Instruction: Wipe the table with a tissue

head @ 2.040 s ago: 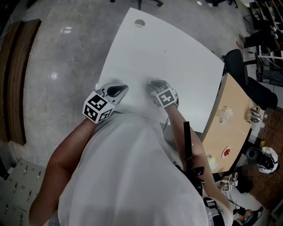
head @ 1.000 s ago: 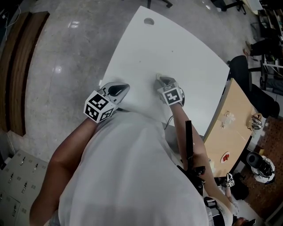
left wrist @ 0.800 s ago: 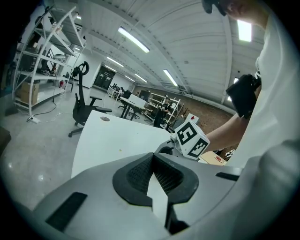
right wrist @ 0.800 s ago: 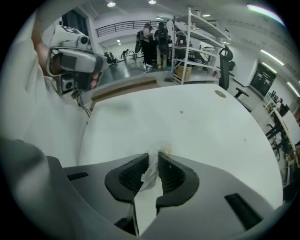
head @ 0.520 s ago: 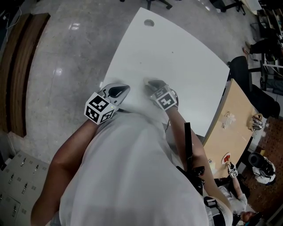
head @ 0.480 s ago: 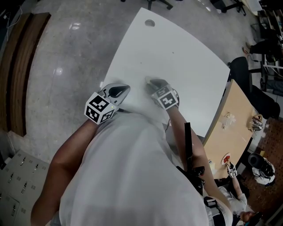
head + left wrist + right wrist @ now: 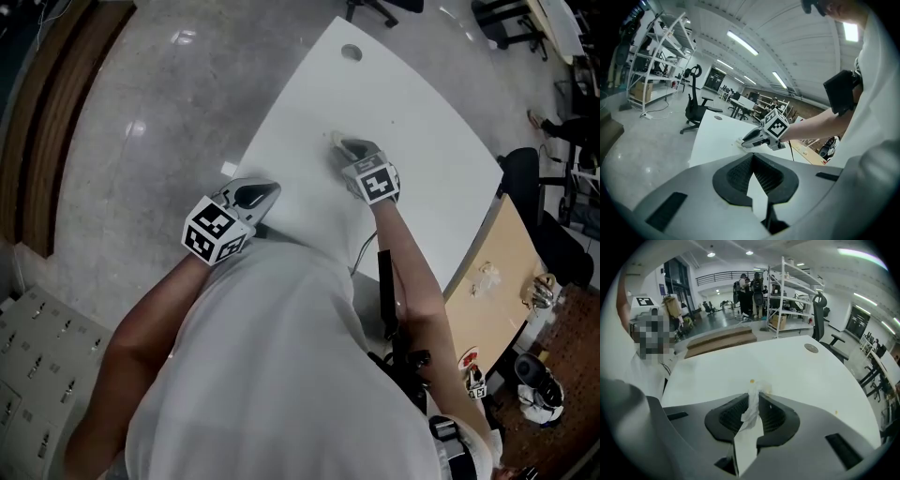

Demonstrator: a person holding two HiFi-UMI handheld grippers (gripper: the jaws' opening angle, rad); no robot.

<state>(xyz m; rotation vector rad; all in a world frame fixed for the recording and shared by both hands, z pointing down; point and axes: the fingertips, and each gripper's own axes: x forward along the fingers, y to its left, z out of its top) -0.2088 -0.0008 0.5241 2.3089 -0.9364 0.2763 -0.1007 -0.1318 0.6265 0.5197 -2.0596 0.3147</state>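
Note:
The white table (image 7: 412, 141) fills the middle of the head view. My right gripper (image 7: 349, 147) is stretched out over it, shut on a crumpled white tissue (image 7: 335, 138) whose tip presses on the tabletop. In the right gripper view the tissue (image 7: 751, 416) stands pinched between the jaws of that gripper (image 7: 753, 397), next to a small yellowish spot (image 7: 752, 380). My left gripper (image 7: 261, 195) hovers at the table's near left edge, shut and empty. In the left gripper view its jaws (image 7: 752, 157) point toward the right gripper (image 7: 745, 140).
A round cable hole (image 7: 352, 52) sits at the table's far corner. A wooden table (image 7: 506, 253) with small items stands to the right, and office chairs (image 7: 375, 7) beyond. Wooden boards (image 7: 56, 122) lie on the floor at left. Shelving (image 7: 787, 291) and people stand far off.
My right gripper with the tissue has slid forward across the table, away from the person's body. The left gripper has stayed at the near edge.

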